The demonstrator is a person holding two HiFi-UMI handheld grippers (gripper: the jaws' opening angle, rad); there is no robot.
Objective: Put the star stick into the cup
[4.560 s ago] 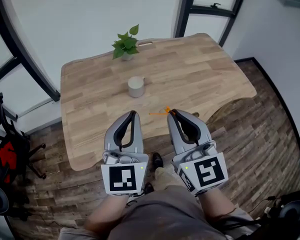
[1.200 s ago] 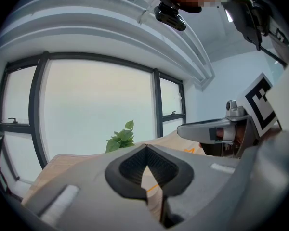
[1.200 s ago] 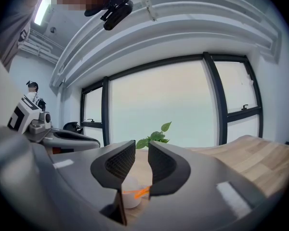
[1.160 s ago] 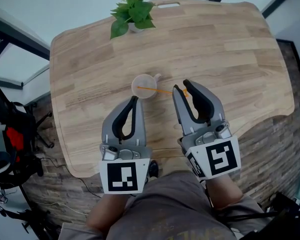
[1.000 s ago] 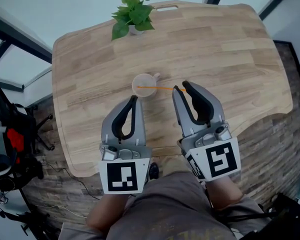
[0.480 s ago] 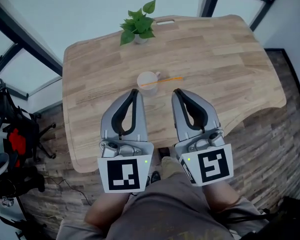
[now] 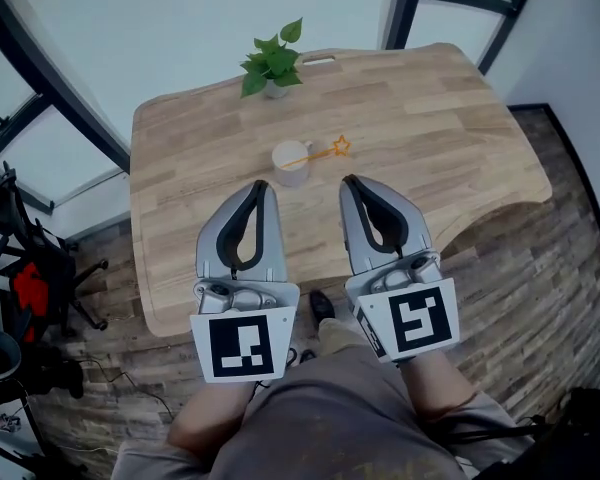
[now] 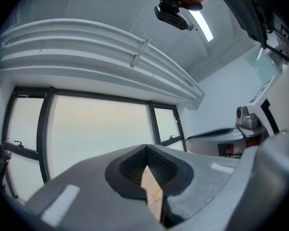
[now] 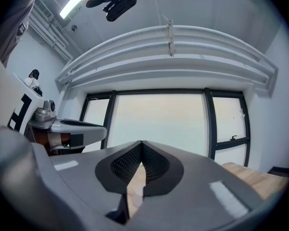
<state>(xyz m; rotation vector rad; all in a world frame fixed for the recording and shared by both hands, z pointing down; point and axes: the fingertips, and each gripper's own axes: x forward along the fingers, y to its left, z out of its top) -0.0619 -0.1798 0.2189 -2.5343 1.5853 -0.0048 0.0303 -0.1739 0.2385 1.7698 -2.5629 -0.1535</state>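
Observation:
A pale cup [image 7: 291, 162] stands on the wooden table [image 7: 435, 118], near its middle. The orange star stick [image 7: 321, 153] rests in the cup and leans out over the rim to the right, its star [image 7: 340, 146] hanging above the tabletop. My left gripper [image 7: 259, 184] is shut and empty, just short of the cup on the near side. My right gripper [image 7: 349, 180] is also shut and empty, a little nearer than the star. In the gripper views the left gripper [image 8: 147, 147] and right gripper [image 9: 141, 142] show jaws meeting at the tips, with only a sliver of table behind.
A small potted plant [image 7: 271, 65] stands at the table's far edge. The table's wavy near edge [image 7: 460, 230] drops to a brick-pattern floor. A black chair with red parts [image 7: 28, 278] sits at the left. Windows and dark frames lie beyond the table.
The right gripper held the stick over the cup a second ago. It has let go and drawn back toward me. The stick now rests in the cup. The left gripper also drew back.

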